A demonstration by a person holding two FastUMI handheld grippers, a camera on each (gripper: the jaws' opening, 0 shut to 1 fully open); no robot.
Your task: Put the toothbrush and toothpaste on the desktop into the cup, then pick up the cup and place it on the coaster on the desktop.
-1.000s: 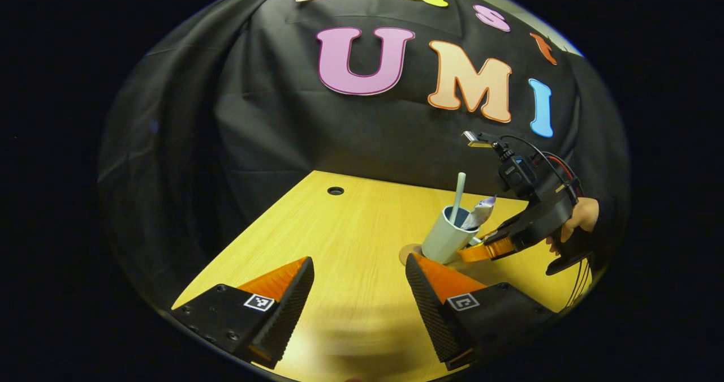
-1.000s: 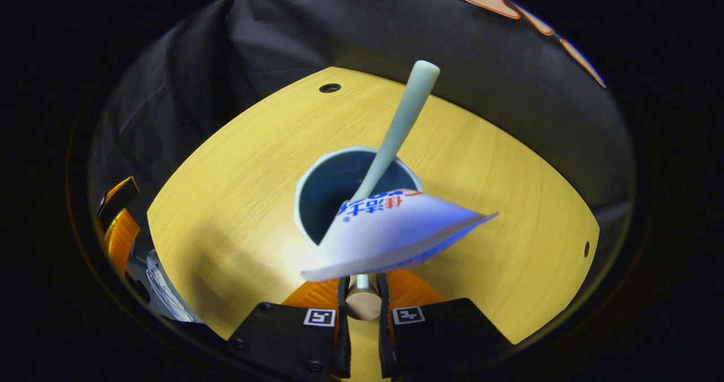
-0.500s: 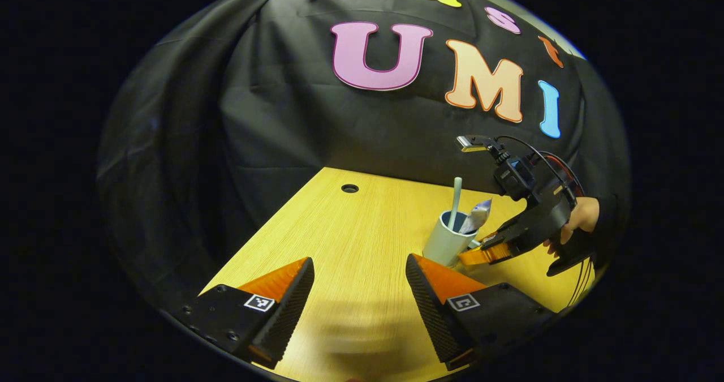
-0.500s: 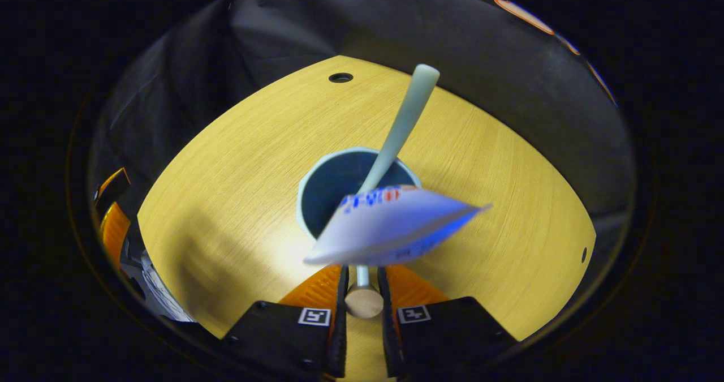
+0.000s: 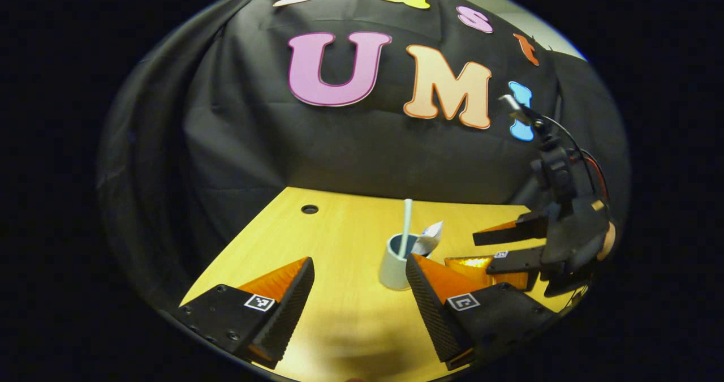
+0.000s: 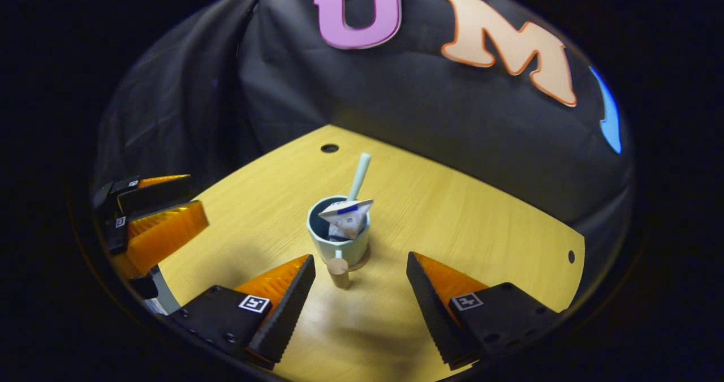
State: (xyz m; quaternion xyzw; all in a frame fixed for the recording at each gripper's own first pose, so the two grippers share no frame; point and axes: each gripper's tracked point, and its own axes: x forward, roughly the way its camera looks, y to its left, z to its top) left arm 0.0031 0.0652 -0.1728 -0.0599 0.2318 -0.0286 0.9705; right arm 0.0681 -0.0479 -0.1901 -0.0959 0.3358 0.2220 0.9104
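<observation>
On the coaster [image 6: 360, 258] stands the cup [image 6: 338, 240], holding toothbrush [image 6: 358, 176] and toothpaste [image 6: 346, 217]; both grippers, left gripper [image 5: 360, 291] and right gripper [image 6: 360, 291], gape wide, empty, near it.

Both views face the cup [image 5: 396, 266] from opposite sides.

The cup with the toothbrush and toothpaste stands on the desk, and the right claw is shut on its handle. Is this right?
Not quite. In the right gripper view the right claw is open, its fingers apart and clear of the handle. The rest holds: the cup stands on the desk with the toothbrush and toothpaste inside.
</observation>
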